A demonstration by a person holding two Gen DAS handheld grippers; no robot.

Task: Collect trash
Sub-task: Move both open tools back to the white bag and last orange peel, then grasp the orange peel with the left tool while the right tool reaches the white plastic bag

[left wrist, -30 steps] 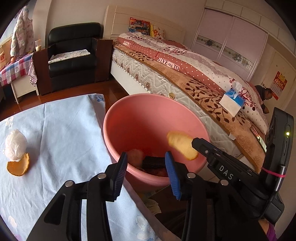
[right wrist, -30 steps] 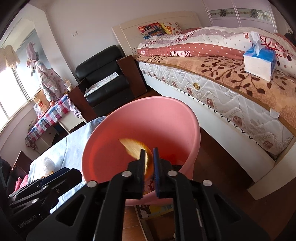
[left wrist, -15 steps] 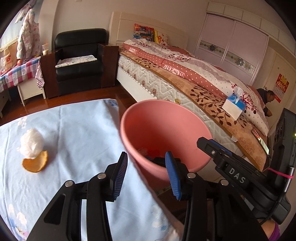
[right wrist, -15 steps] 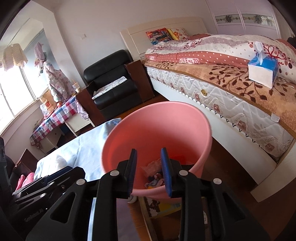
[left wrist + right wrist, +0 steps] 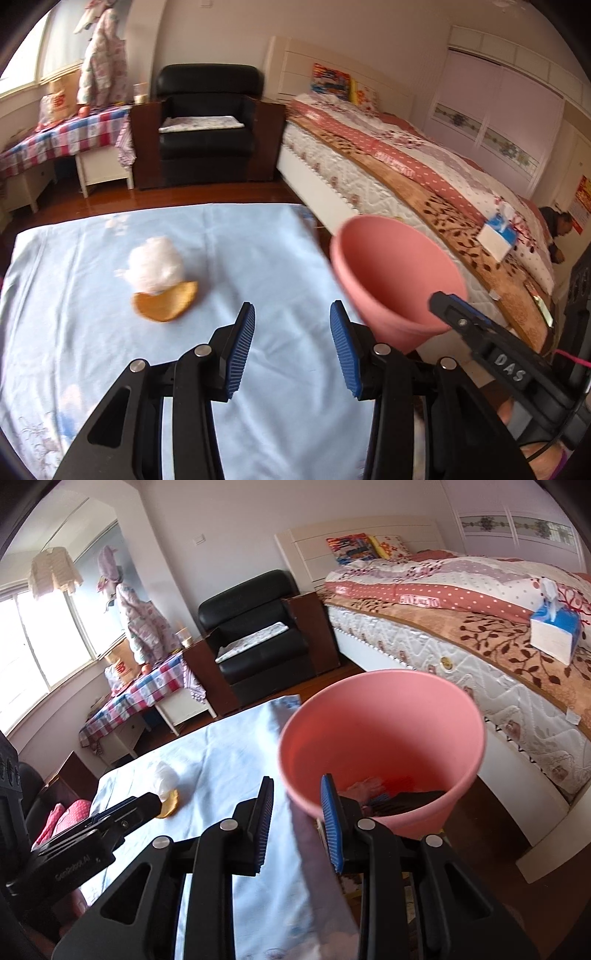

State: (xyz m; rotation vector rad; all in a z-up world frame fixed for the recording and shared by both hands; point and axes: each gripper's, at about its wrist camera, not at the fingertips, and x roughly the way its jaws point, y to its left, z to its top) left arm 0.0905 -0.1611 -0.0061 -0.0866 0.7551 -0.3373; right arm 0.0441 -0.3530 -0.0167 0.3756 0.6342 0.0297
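Trash partly collected: our pink bin beside the table already holds scraps, while an orange peel and white crumpled wad wait on the blue cloth. Left gripper wide, right gripper narrower, both empty

A black armchair stands beside the bed bearing a tissue box.

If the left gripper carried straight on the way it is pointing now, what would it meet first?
Most likely the light blue tablecloth: the open, empty left gripper points down at bare cloth, between the orange peel and the pink bin. Depth is uncertain.
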